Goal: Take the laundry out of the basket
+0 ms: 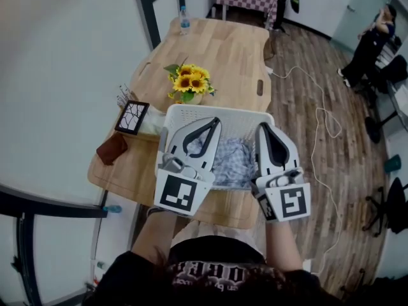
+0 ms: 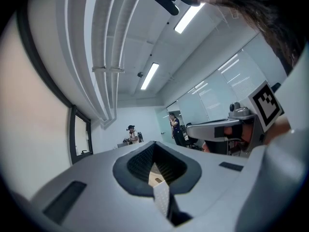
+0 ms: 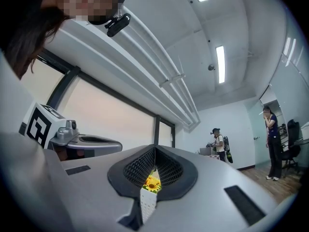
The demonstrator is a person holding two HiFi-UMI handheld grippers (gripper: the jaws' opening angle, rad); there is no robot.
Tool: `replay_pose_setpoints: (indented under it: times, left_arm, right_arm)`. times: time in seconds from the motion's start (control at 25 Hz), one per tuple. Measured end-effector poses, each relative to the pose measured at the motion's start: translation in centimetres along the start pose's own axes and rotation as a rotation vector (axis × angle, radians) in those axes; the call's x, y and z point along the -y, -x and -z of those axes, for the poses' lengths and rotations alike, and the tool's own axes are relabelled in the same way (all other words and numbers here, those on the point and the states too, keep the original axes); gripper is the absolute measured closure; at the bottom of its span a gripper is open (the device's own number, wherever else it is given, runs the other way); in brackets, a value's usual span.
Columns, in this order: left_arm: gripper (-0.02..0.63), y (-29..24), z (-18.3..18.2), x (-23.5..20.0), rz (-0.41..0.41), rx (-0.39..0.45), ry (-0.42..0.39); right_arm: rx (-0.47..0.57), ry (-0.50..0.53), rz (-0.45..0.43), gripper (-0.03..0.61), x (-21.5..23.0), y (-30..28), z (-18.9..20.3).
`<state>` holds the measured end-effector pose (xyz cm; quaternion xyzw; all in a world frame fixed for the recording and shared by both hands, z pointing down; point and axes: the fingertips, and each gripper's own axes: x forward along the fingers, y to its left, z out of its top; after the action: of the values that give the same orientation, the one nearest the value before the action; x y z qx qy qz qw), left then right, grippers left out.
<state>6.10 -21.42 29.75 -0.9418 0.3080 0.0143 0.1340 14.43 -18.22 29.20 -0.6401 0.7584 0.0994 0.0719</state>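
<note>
A white slatted laundry basket (image 1: 217,111) stands on the near part of the wooden table (image 1: 223,50). Blue-and-white checked laundry (image 1: 233,162) lies inside it. My left gripper (image 1: 213,122) hovers over the basket's left half, its jaws shut together with nothing in them. Over the right half my right gripper (image 1: 262,127) is held the same way, shut and empty. Both point away from me and are tilted upward. In the left gripper view the left gripper (image 2: 153,143) shows closed tips against the room, and the right gripper (image 3: 154,148) looks the same in its own view.
A vase of sunflowers (image 1: 188,81) stands just behind the basket. A black-framed tile (image 1: 132,117) and a brown cloth (image 1: 112,148) lie at the table's left edge, and a water bottle (image 1: 184,19) at its far end. A white cable (image 1: 322,120) runs over the floor to the right. A person (image 1: 371,42) stands far right.
</note>
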Motion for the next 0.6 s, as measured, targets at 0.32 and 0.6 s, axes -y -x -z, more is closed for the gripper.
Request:
replay_pose_setpoints:
  times: [0.32,0.6]
  left_arm:
    - [0.614,-1.9,2.6,0.2,0.105,-0.04,0.02]
    - [0.582,-3.0,4.5,2.1,0.228,-0.091,-0.033]
  right_arm:
    - [-0.019,-0.011,0.004,0.551,0.8,-1.7,1.0]
    - [-0.031,-0.032,-0.02,0.551,1.9,-2.7,1.6]
